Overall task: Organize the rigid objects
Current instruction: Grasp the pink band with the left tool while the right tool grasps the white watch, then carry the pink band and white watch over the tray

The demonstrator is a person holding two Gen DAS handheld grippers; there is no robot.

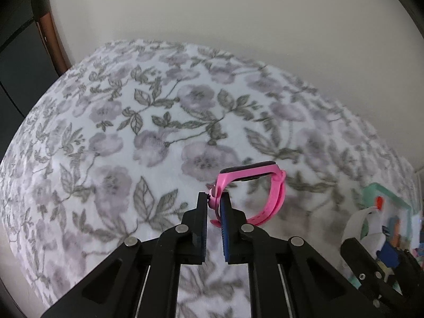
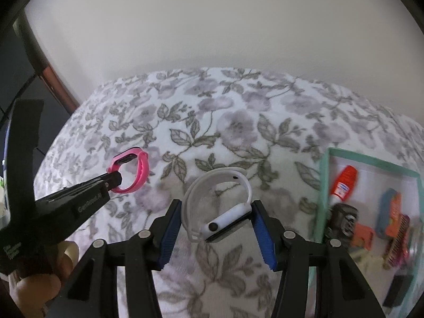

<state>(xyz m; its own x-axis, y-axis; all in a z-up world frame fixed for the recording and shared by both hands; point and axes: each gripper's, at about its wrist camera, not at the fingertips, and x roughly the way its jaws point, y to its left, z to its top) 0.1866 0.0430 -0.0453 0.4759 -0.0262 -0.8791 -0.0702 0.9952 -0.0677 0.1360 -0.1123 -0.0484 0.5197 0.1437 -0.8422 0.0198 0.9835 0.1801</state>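
Observation:
My left gripper (image 1: 214, 196) is shut on the strap of a pink smartwatch (image 1: 278, 193), which hangs lifted above the floral bedcover (image 1: 159, 122). The right wrist view shows the same pink watch (image 2: 143, 167) at the tip of the left gripper (image 2: 116, 181), with a hand (image 2: 39, 283) behind it. My right gripper (image 2: 216, 203) has a white smartwatch (image 2: 225, 218) between its blue pads. The watch body rests against the right pad and the strap against the left one. It is held off the cover, and its shadow falls below it.
A teal-rimmed tray (image 2: 324, 185) lies on the bedcover at the right, holding an orange-capped glue bottle (image 2: 344, 182), a black item (image 2: 341, 217) and several small coloured pieces. A pale wall rises behind the bed. Dark furniture with a brown edge (image 2: 47, 71) stands at the left.

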